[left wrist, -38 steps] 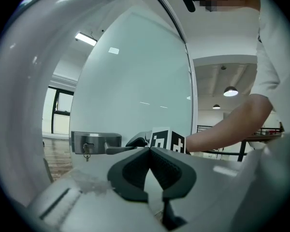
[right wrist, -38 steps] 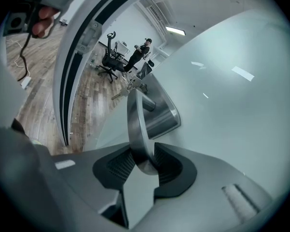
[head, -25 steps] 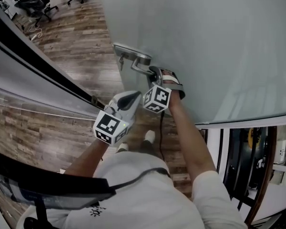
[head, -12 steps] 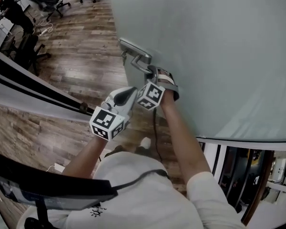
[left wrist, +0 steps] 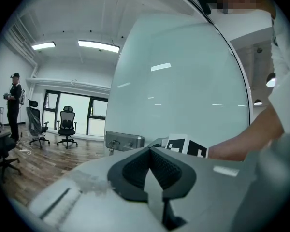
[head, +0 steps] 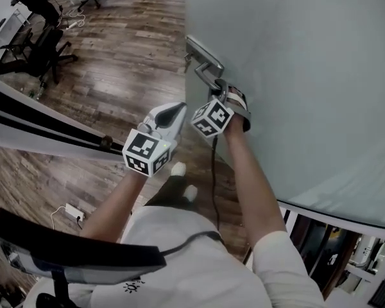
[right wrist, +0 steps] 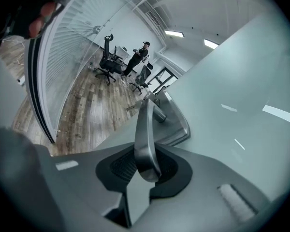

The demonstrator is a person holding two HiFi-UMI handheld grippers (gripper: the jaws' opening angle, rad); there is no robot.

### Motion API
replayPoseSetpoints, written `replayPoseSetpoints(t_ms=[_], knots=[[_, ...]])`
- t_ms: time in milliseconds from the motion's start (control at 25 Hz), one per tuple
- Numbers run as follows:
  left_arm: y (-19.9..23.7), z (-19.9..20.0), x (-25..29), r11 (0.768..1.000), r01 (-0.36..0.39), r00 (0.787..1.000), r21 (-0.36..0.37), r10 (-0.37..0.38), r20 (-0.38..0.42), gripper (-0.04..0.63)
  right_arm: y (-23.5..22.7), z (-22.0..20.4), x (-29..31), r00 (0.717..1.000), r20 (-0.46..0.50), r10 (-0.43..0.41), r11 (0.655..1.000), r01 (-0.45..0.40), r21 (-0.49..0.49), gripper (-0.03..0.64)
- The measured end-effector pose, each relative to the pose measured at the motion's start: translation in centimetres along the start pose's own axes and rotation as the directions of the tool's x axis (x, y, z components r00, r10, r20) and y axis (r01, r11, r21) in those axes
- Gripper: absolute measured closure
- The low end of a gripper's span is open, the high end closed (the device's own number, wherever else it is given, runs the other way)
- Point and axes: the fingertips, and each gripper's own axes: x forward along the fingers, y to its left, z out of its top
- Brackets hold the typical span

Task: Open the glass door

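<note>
The frosted glass door (head: 295, 76) stands ajar on the right. Its silver lever handle (head: 207, 71) juts from a metal lock plate (right wrist: 178, 124). My right gripper (head: 219, 97) is shut on the handle (right wrist: 145, 129); its jaws have just been closing, and the lever's end lies between the dark pads (right wrist: 121, 166). My left gripper (head: 178, 112) hovers just left of the right one, touching nothing, with its jaws shut and empty (left wrist: 150, 153). In the left gripper view the door (left wrist: 183, 81), the lock plate (left wrist: 123, 140) and the right gripper's marker cube (left wrist: 186, 146) show ahead.
A glass wall with a black frame (head: 25, 120) runs along the left. The wooden floor (head: 128, 50) lies beyond the door edge, with office chairs (head: 32, 50) and a person (left wrist: 13, 105) further off. A power strip (head: 70, 212) lies on the floor by my feet.
The door edge and handle have shifted right in the head view and more floor shows beyond. Both grippers moved along with the handle, the right one still on the lever.
</note>
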Motion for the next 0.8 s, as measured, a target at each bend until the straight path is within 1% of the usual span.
replayPoseSetpoints(t_ms=[120,360,480,640,800], knots=[[0.9,-0.4,0.7,1.0,0.005,1.0,-0.004,-0.005,0.003,0.592,-0.7,-0.2,0.8,1.0,-0.018,-0.025,1.0,0.025,0.019,0.551],[2.0,-0.3,8.1,0.999,0.03,0.999,-0.022,-0.031,-0.014,0.592,-4.6,-2.6,5.1,0.999,-0.044,-0.026,0.998,0.028,0.053,0.551],[2.2,0.4,10.6,0.998,0.065,0.998,-0.023,-0.065,-0.003,0.592,-6.0,-3.8,5.9,0.996,-0.077,-0.045,0.997,0.05,0.064,0.551],[2.7,2.1,15.4,0.996,0.09,0.996,-0.023,-0.09,0.009,0.592,-8.4,-5.3,7.4,0.994,-0.099,-0.035,0.994,0.045,0.1,0.551],[3.4,3.2,19.0,0.992,0.126,0.992,-0.028,-0.125,0.024,0.592,-10.2,-6.9,9.1,0.989,-0.134,-0.058,0.991,0.074,0.116,0.552]])
